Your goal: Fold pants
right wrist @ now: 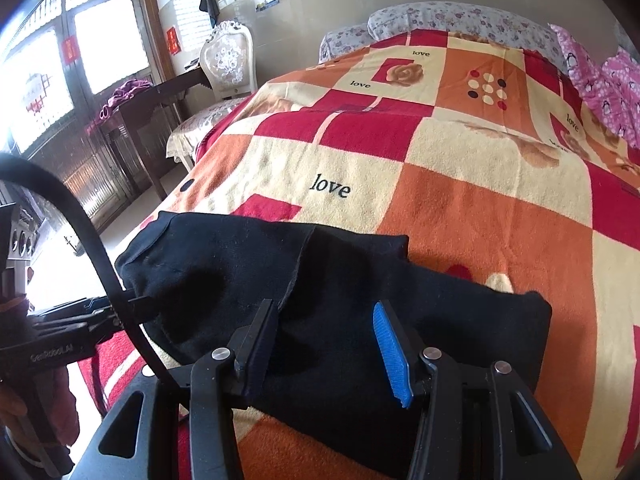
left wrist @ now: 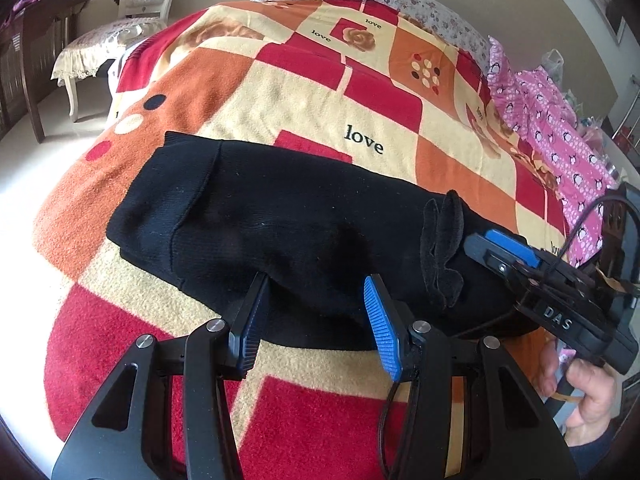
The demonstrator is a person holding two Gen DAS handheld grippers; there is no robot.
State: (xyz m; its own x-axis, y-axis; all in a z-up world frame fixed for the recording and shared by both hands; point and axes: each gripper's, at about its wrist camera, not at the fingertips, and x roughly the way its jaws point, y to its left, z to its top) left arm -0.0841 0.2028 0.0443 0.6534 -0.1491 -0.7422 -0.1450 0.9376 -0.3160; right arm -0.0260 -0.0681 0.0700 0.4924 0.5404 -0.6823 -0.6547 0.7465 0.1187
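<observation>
1. Pants mid-frame, folded into a black bundle on the bed.
2. Left hand-held gripper spread wide at the near edge, holding nothing.
3. Right hand-held gripper likewise wide, empty.
4. Risk: pinching only the top layer, dragging the fold open.

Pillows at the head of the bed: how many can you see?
2. Left pillow sits at the blanket's far edge; right pillow lies beside it. More may hide under the pink quilt.
</observation>
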